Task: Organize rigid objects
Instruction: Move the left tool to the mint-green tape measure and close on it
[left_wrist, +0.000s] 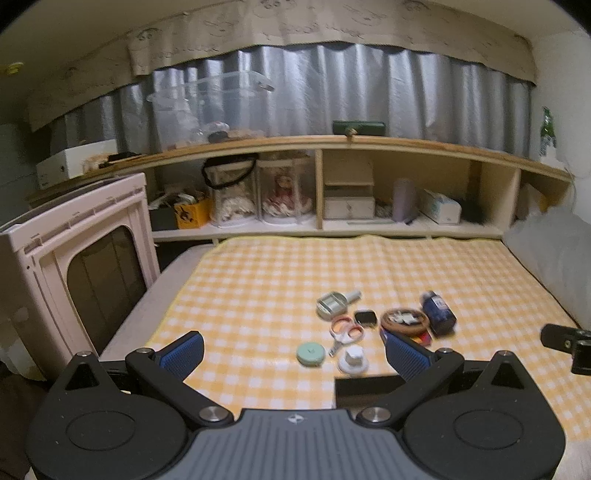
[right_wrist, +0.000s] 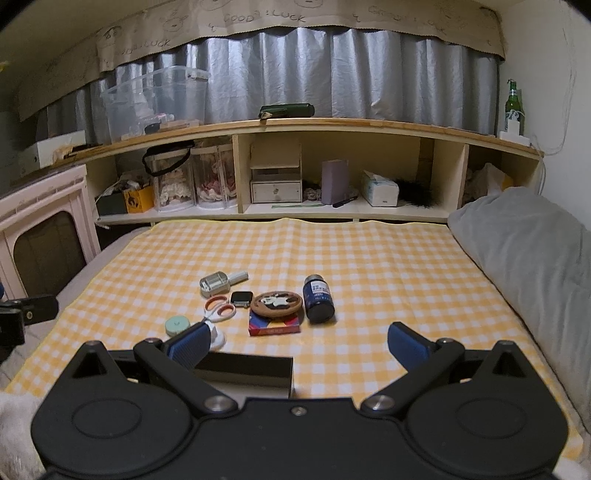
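Both tongs, left and right, hang spread wide and empty above the yellow checked cloth, apparently ready to sort the clustered dark blue bottle, orange-handled scissors and black open box nearest them.

A yellow-and-white checked cloth covers a low flat surface. Behind it, a long wooden shelf unit runs along the back wall, divided into open compartments holding clear containers, a small white drawer box, a lilac box and a tissue box. On its top board stand a clear plastic bin, a dark green case and, at the far right, a green bottle. Silvery grey curtains hang above it under a beige valance printed "GOOD LUCK". A pale pink cabinet stands at the left; a grey pillow lies at the right, beside a white wall. The light is dim and warm
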